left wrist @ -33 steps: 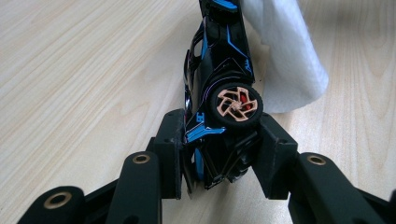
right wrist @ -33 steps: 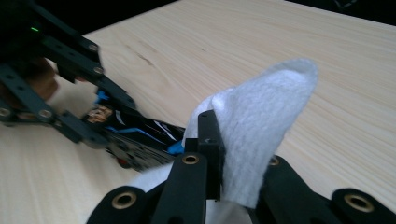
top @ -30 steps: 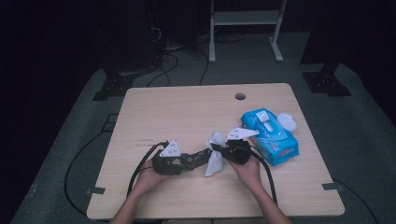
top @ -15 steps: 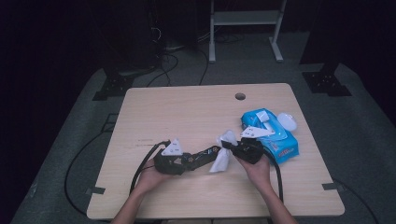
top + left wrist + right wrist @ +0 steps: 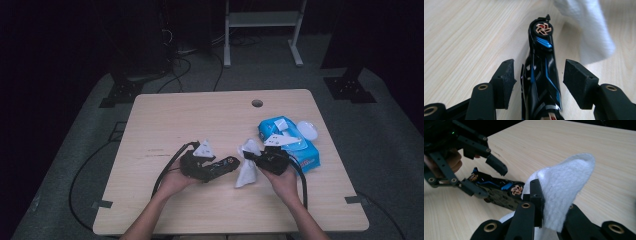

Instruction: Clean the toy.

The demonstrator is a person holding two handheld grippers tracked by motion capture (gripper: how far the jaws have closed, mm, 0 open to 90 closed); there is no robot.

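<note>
A long, glossy black toy car with blue stripes and copper-spoked wheels lies on the pale wooden desk, between parted jaws that do not press it. A crumpled white textured wipe is pinched upright beside its end.

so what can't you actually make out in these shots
- Toy car: rear cut off by the bottom edge, left gripper view.
- White wipe: lower part hidden behind the right hand-held gripper, right gripper view.
- Blue wipe pack: print too small to read, high view; right hand covers its near edge.
</note>
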